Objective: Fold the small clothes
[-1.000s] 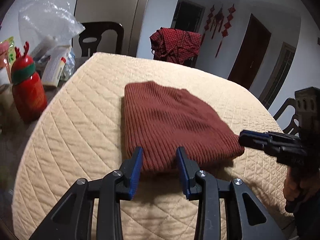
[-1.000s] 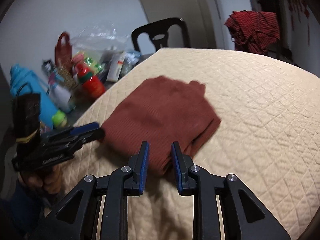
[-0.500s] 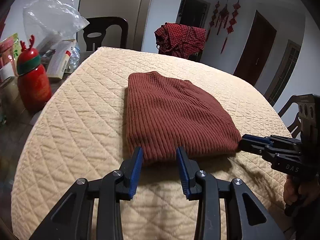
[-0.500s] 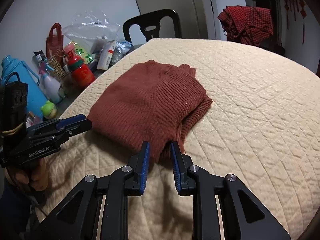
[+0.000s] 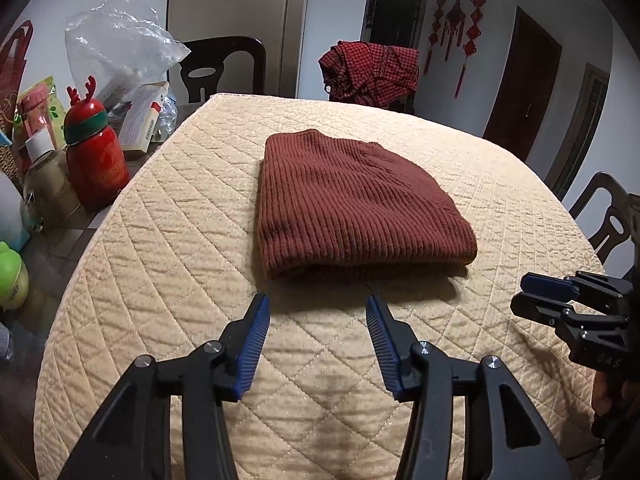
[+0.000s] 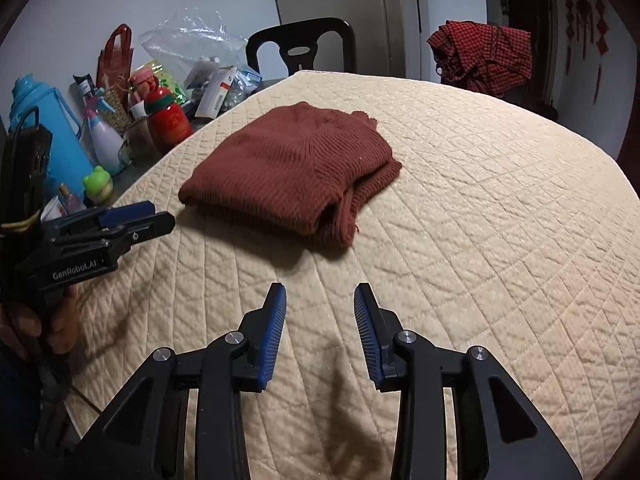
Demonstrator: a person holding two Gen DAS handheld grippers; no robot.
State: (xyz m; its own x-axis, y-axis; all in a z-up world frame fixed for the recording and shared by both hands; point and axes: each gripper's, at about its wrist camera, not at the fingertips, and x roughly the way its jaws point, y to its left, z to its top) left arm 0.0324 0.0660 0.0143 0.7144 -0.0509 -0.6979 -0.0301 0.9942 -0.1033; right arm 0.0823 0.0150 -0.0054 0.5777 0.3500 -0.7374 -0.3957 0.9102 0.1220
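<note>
A rust-brown ribbed knit garment (image 5: pixel 356 204) lies folded into a compact stack on the cream quilted table cover (image 5: pixel 180 240). My left gripper (image 5: pixel 318 304) hovers just short of its near edge, jaws opening, nothing between them. In the right wrist view the same knit garment (image 6: pixel 292 168) lies ahead with a loose cuff hanging at its near right corner. My right gripper (image 6: pixel 320 294) sits back from it over bare quilt, jaws opening and empty. Each gripper shows in the other's view: the right gripper (image 5: pixel 548 300) at the right edge, the left gripper (image 6: pixel 132 216) at the left.
A red reindeer-cap bottle (image 5: pixel 96 156), jars, boxes, a plastic bag and a blue thermos (image 6: pixel 44 132) crowd the table's left side. A red checked cloth (image 5: pixel 368 70) hangs over a far chair. Dark chairs stand at the back (image 5: pixel 224 68) and right (image 5: pixel 608 216).
Both grippers let go of the garment's near edge, opened wider and drew back from it. The garment now rests flat on the quilt.
</note>
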